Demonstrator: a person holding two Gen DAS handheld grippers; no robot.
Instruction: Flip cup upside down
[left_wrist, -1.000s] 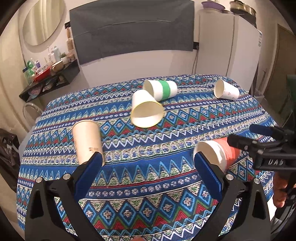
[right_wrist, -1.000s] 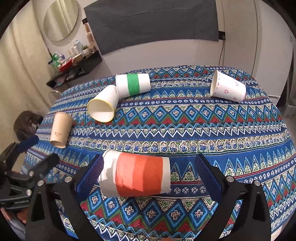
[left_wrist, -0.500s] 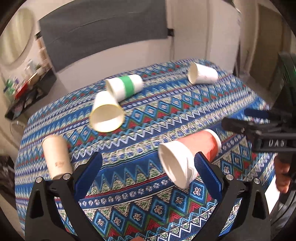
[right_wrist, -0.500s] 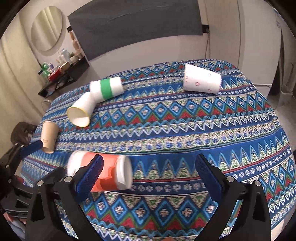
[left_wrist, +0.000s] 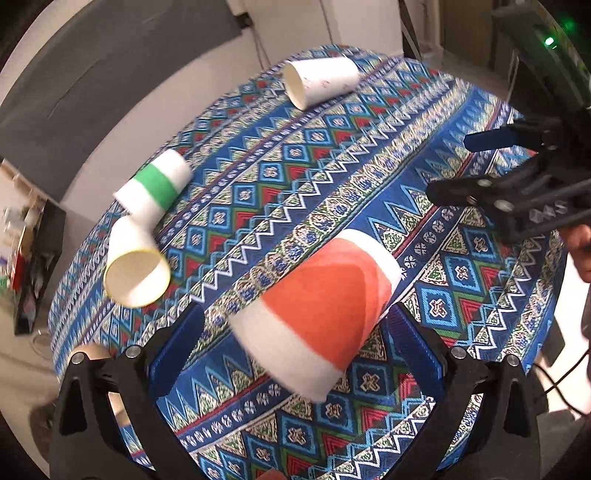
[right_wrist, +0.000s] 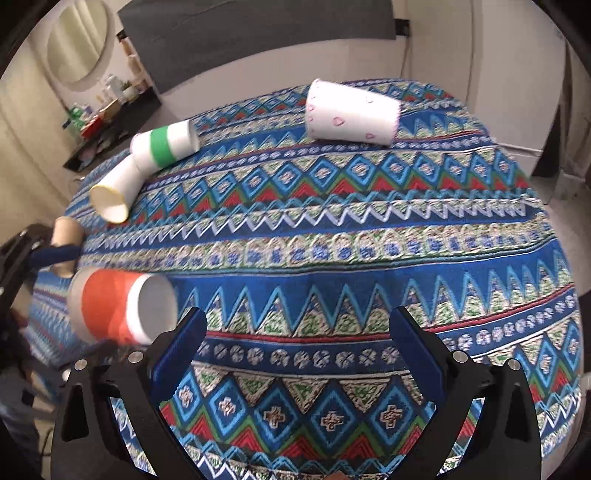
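Left jaws: standing wide open; left gripper (left_wrist: 295, 347) is framing the orange cup (left_wrist: 321, 314) between its blue pads, with a gap showing on each side, so no clamp.
Right jaws: also spread wide; right gripper (right_wrist: 295, 347) is hovering over bare cloth, gripping nothing.
Orange cup: lying on its side on the patterned tablecloth (left_wrist: 332, 177), near the front edge of the counter. In the left wrist view the wide rim is pointing toward the camera and the base is pointing away. In the right wrist view the same cup (right_wrist: 118, 306) is sitting off to the left of the right gripper, outside its pads, white base facing the lens. Edges are blurring, so I cannot tell if it is fully resting on the cloth.
Left gripper seen from the right: one blue fingertip (right_wrist: 55, 254) is poking in just above the orange cup.
Right gripper seen from the left: black frame (left_wrist: 517, 199) is sitting well apart from the cup, at the right.
Green-band cup (left_wrist: 155, 184): lying on its side, touching the plain white cup (left_wrist: 135, 269), also on its side.
Heart-print cup (right_wrist: 351, 112): lying on its side at the far edge.
Tan cup (right_wrist: 66, 236): sitting at the left edge, partly hidden.
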